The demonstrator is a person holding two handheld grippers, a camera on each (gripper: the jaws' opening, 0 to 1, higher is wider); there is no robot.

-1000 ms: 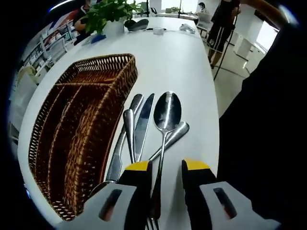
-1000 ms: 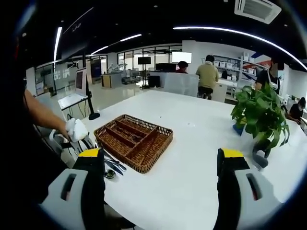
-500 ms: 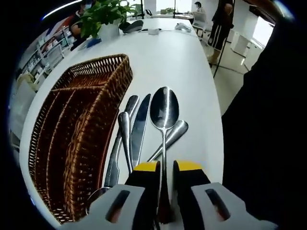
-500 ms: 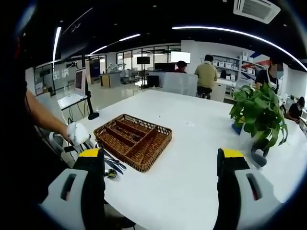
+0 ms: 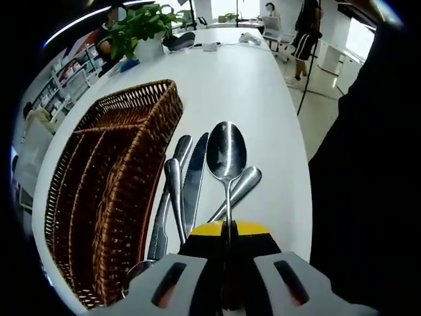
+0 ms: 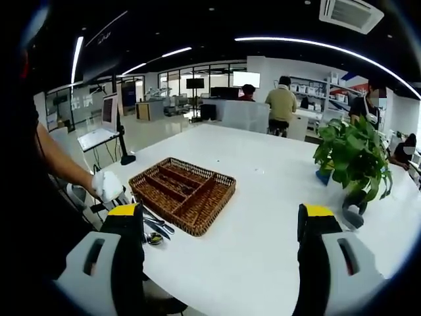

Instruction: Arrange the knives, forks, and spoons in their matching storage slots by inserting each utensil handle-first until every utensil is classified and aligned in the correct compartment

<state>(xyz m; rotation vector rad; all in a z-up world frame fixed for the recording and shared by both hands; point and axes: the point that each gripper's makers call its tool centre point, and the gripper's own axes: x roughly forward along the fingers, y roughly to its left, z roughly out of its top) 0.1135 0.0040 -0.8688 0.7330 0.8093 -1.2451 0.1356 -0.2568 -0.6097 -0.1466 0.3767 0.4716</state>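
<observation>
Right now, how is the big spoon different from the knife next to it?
The spoon has a wide round bowl; the knife is a flat narrow blade with a jagged edge. The left gripper pinches the spoon's handle; the knife lies free on the table. Both are shiny metal beside the basket.

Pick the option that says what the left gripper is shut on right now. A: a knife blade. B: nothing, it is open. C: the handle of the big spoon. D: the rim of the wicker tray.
C: in the left gripper view the left gripper is closed on the big spoon, whose handle runs down between its yellow tips.
</observation>
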